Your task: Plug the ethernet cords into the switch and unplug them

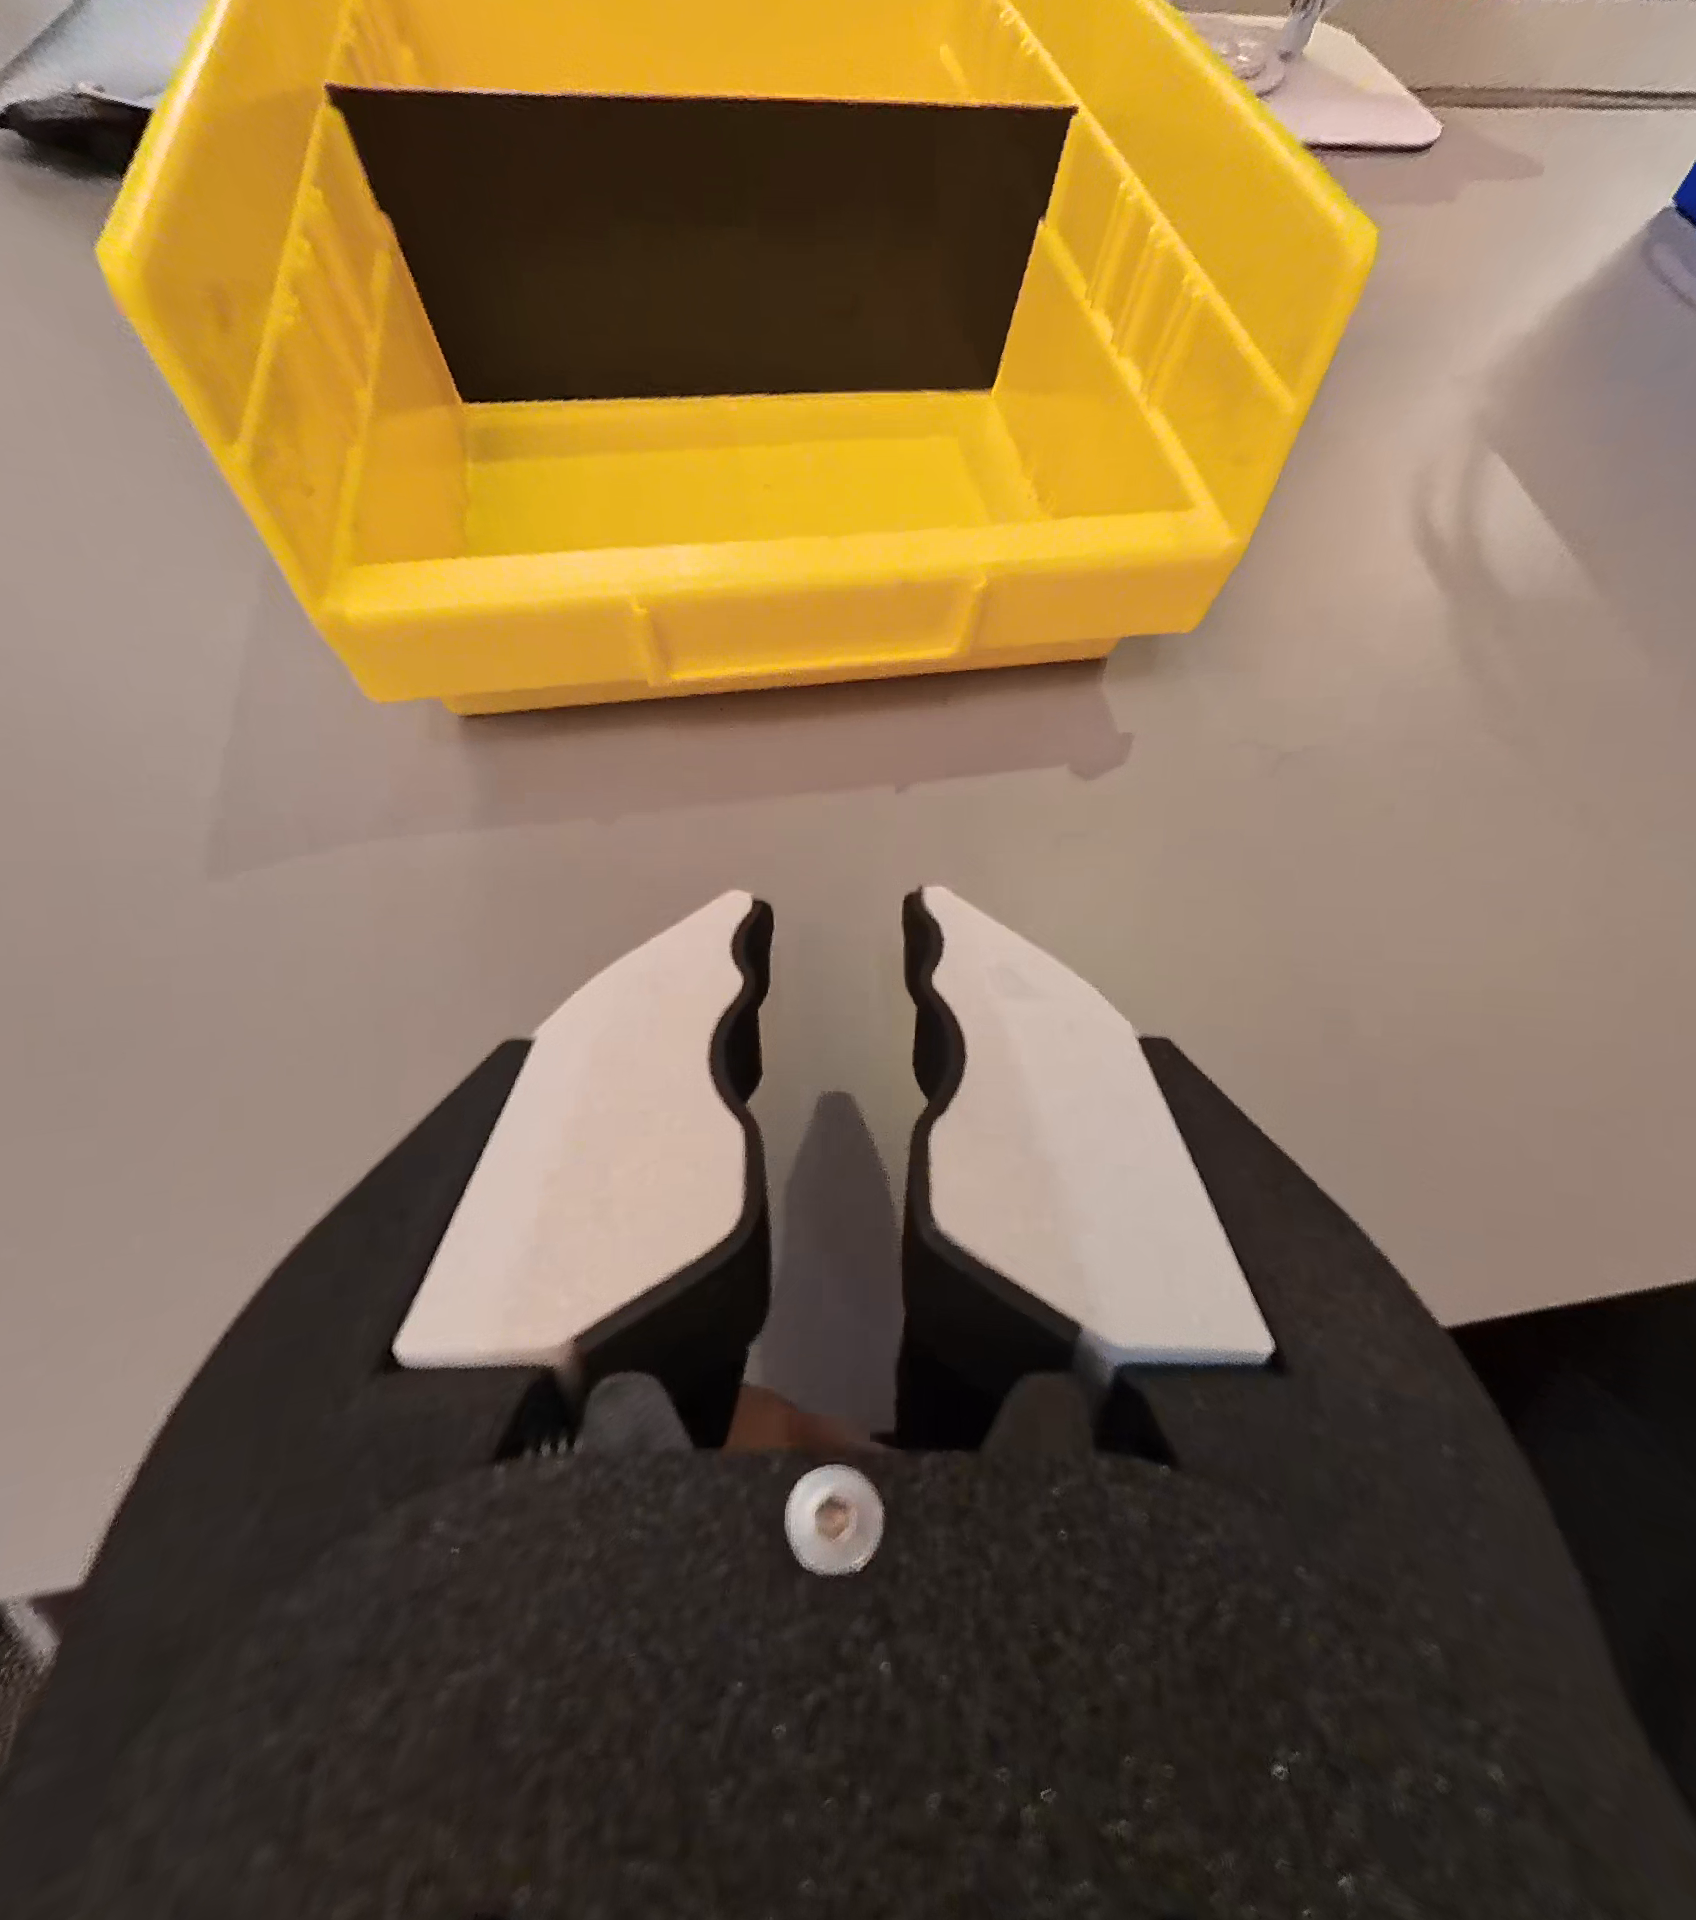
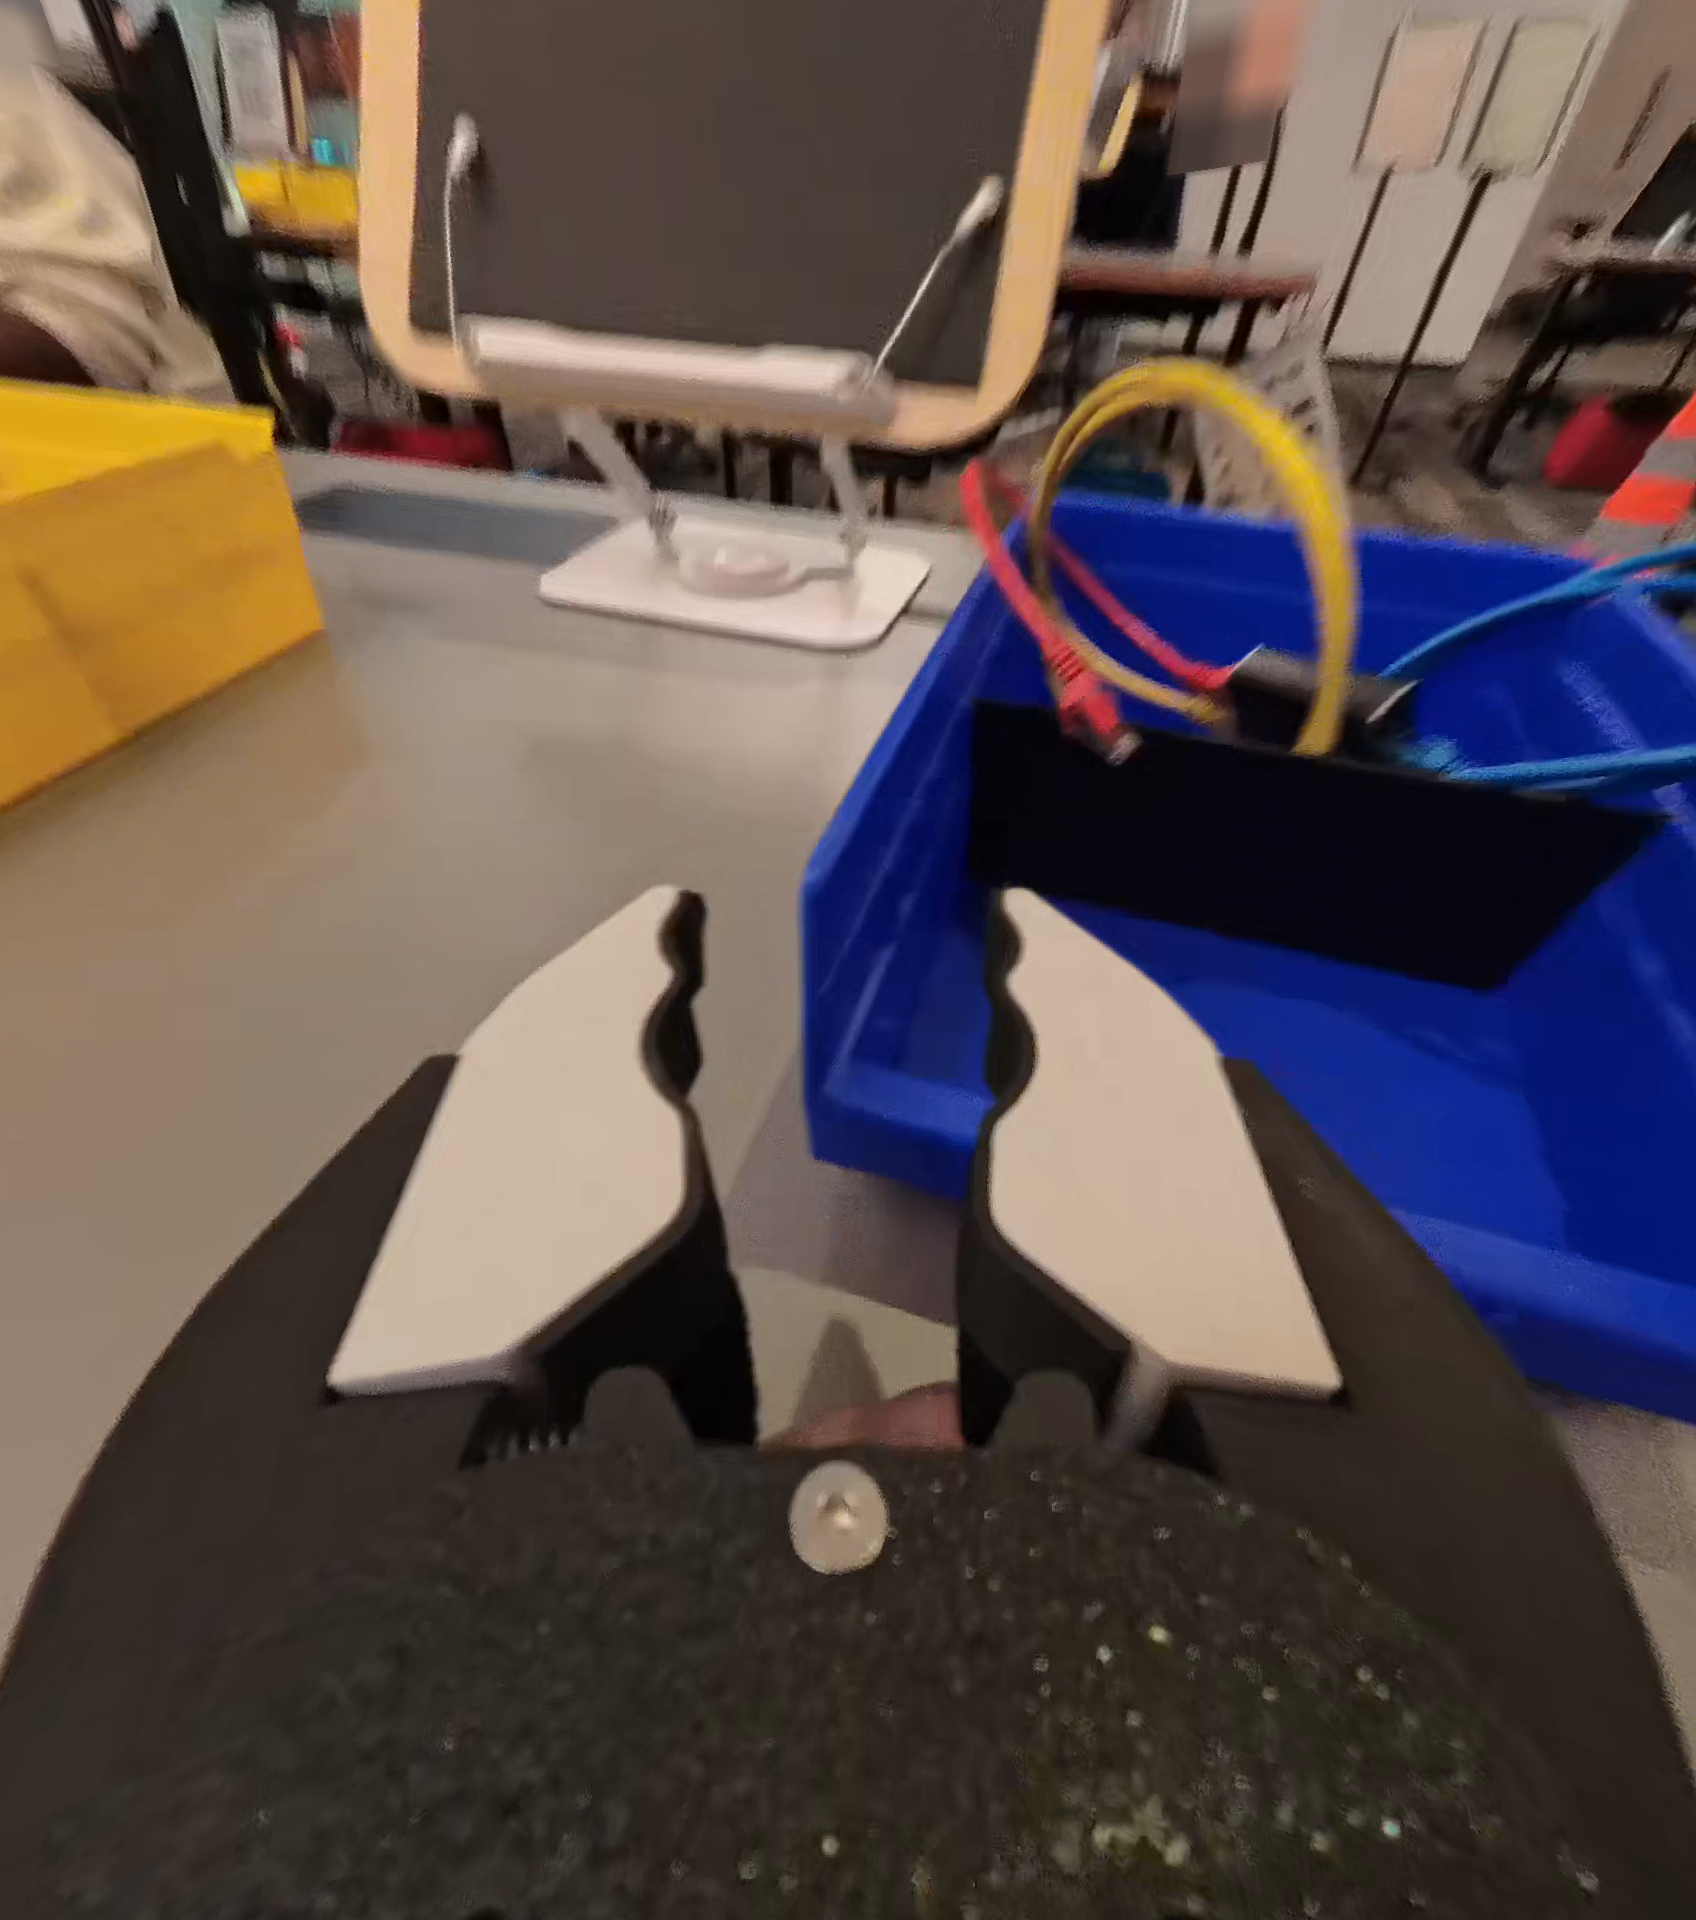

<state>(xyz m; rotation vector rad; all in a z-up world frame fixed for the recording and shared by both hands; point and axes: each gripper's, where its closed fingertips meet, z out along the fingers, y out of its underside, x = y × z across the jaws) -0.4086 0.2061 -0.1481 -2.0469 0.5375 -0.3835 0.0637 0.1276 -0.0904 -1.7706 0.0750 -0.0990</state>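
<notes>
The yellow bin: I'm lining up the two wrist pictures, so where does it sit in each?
Left wrist view: the yellow bin fills the upper centre, straight ahead of the left gripper, its front compartment empty.
Right wrist view: only a corner of it shows at the left edge, mid-height.
Shared landmark: the white stand base on the grey table, beyond the bin.

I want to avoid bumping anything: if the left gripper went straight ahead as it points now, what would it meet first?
Most likely the low front wall of the yellow bin. The left gripper points at it across bare table.
</notes>
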